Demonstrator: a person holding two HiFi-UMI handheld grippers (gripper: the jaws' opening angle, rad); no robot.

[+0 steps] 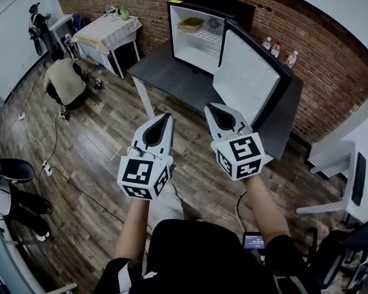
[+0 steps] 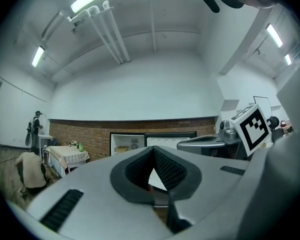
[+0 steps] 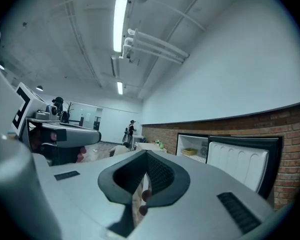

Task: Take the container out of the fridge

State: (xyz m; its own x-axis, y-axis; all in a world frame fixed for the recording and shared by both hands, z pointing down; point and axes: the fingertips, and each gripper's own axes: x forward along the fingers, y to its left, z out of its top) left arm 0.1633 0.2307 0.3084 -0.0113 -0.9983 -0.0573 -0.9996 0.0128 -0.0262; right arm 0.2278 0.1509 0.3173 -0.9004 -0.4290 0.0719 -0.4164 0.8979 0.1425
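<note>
1. Yellowish shallow container (image 1: 191, 24) is sitting on the upper shelf inside the small black fridge (image 1: 233, 8), toward its left side, well apart from both my grippers.
2. The fridge is standing at the far side of a dark grey table (image 1: 172, 75) against the red brick wall (image 1: 319, 66), and its white-lined door (image 1: 248, 72) is hanging wide open to the right.
3. My left gripper (image 1: 164, 120) is pointing toward the table from above the brown wooden floor (image 1: 98, 146), its jaws pressed together and gripping nothing.
4. My right gripper (image 1: 216, 110) is hovering just right of it, near the open door's lower edge, its jaws likewise closed and empty.
5. Small clear bottles (image 1: 276, 49) are standing on the table right of the fridge.
6. At far left, a person in a beige top (image 1: 64, 78) is crouching beside a cloth-draped side table (image 1: 107, 29).
</note>
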